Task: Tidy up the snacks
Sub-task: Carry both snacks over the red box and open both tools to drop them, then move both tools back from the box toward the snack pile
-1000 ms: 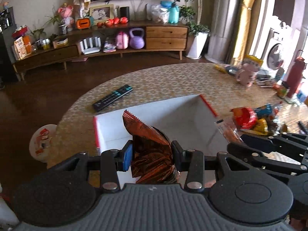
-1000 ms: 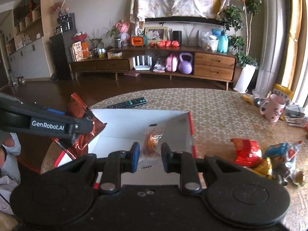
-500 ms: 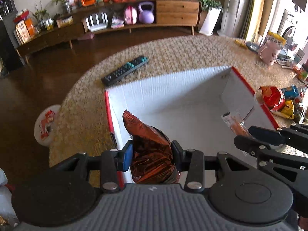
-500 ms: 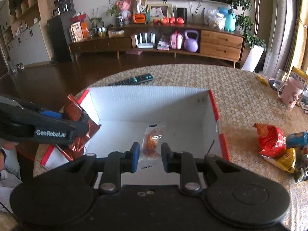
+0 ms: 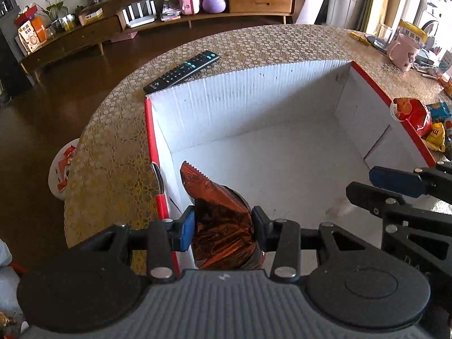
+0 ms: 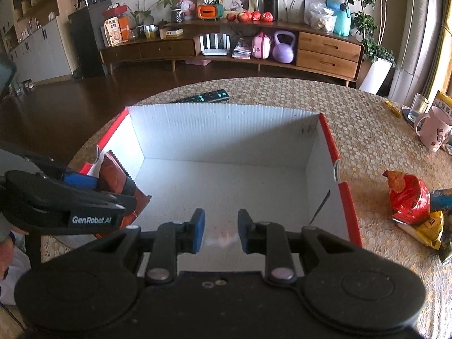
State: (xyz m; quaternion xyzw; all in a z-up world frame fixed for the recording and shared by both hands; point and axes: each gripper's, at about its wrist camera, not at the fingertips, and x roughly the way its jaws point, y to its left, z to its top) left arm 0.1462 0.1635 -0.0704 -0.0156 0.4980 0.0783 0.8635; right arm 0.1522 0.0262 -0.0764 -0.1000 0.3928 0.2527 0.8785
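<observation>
A white cardboard box (image 5: pixel 254 107) with red rims stands open on the patterned table. My left gripper (image 5: pixel 223 223) is shut on a copper-brown foil snack bag (image 5: pixel 217 195) and holds it just inside the box's near-left corner. In the right wrist view the same bag (image 6: pixel 113 172) shows in the left gripper (image 6: pixel 107 192) at the box's (image 6: pixel 226 130) left wall. My right gripper (image 6: pixel 219 228) hangs over the box floor and its jaws are opening. A small orange packet (image 6: pixel 223 238) is a blur below them, with the pads off it.
A black remote (image 5: pixel 183 70) lies behind the box. To the right of the box lie a red snack bag (image 6: pixel 409 197), a yellow pack (image 6: pixel 429 226) and other wrappers. A pink mug (image 6: pixel 432 132) and a glass (image 6: pixel 419 107) stand at the far right.
Both grippers have sunk toward the box. The right jaws have widened and the small orange packet has slipped out of them. The left one still grips the brown bag.
</observation>
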